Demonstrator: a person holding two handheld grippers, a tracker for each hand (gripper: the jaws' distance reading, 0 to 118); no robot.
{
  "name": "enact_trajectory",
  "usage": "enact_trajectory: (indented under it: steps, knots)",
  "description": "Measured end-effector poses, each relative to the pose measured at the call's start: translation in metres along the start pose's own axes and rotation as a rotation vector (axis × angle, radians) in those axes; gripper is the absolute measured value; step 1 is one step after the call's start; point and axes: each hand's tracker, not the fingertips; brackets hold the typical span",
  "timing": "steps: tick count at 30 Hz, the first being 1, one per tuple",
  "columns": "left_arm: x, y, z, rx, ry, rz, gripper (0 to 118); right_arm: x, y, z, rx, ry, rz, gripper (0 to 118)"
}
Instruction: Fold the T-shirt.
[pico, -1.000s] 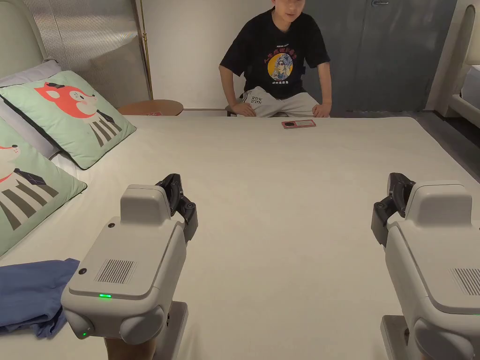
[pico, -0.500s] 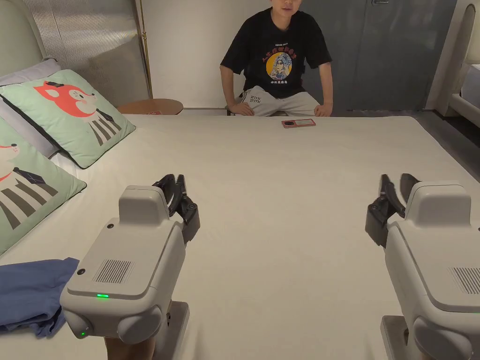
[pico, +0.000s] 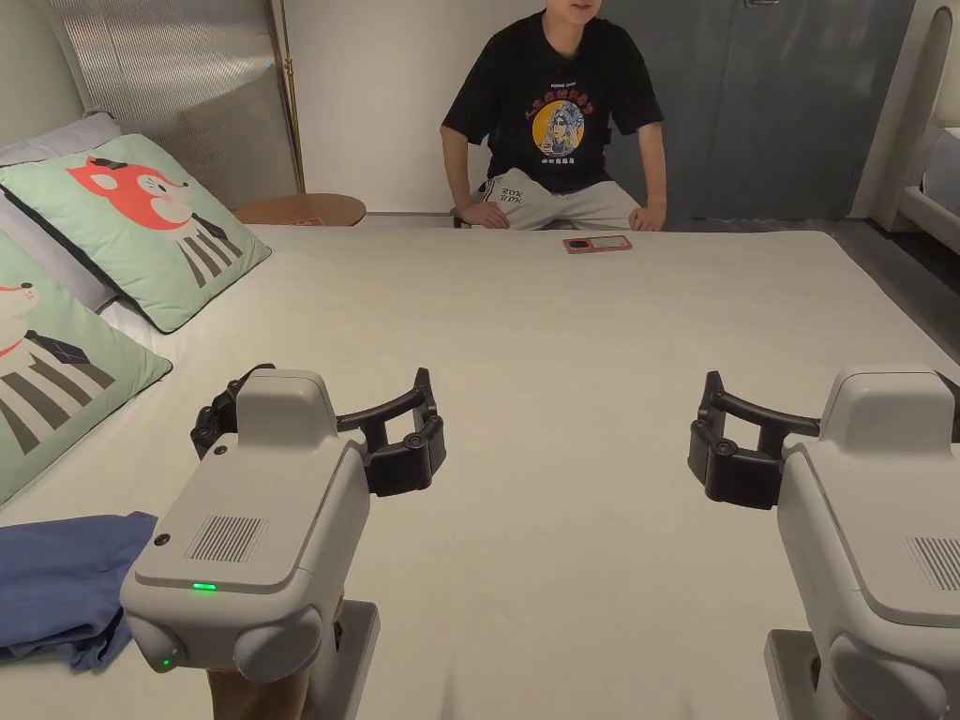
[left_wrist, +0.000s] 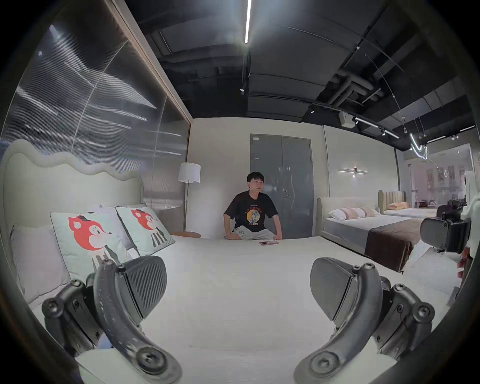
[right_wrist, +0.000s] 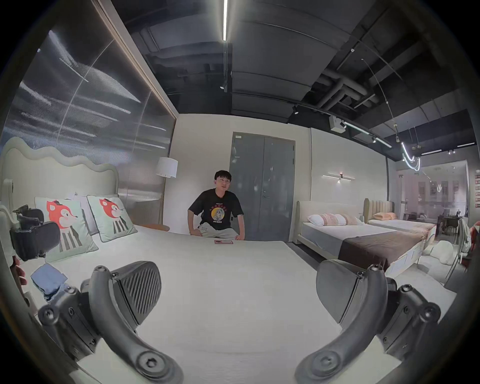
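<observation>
The blue T-shirt (pico: 56, 586) lies crumpled at the near left corner of the bed (pico: 581, 375), just beside and to the left of the left gripper (pico: 319, 427); in the right gripper view the same garment (right_wrist: 49, 280) shows low on the left, below the pillows. It is bunched, so no long axis can be read. Left gripper (left_wrist: 237, 288): fingers (left_wrist: 145, 280) spread wide, grasping nothing, pointing across the bare mattress towards the far edge. Right gripper (right_wrist: 237, 288): fingers (right_wrist: 141, 288) likewise released and empty, hanging over the right half of the bed, well apart from the garment.

The coming move turns on this offset: the shirt lies to the side of and behind the left fingertips, not ahead of them, so the left hand, clearly the nearer, would probably have to swing leftward and back to reach it.

Surroundings: two fox-print pillows (pico: 155, 230) rest against the headboard on the left, near the shirt but apart from it. A pink-edged phone (pico: 597, 245) lies at the far edge, in front of a seated person (pico: 558, 122). Nothing stands between the left gripper and the garment.
</observation>
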Motion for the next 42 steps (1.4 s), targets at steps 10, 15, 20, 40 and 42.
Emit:
enact_trajectory:
  steps: [10, 15, 20, 40, 42]
  knots:
    - [-0.004, -0.001, -0.001, 0.008, 0.008, 0.010, 111, 0.000, 0.002, 0.001, 0.002, 0.001, 0.000, 117]
    - [-0.005, 0.001, -0.001, 0.012, 0.004, 0.019, 111, -0.001, 0.001, -0.001, 0.004, 0.003, 0.000, 117]
    - [-0.005, 0.002, 0.000, 0.012, 0.010, 0.020, 111, -0.003, 0.006, 0.002, 0.007, 0.004, -0.004, 117]
    - [-0.008, 0.002, -0.001, 0.009, 0.012, 0.033, 111, -0.004, 0.012, 0.007, 0.015, 0.003, 0.002, 117]
    - [-0.007, 0.002, -0.001, 0.011, 0.008, 0.033, 111, -0.003, 0.012, 0.007, 0.015, 0.003, -0.001, 117]
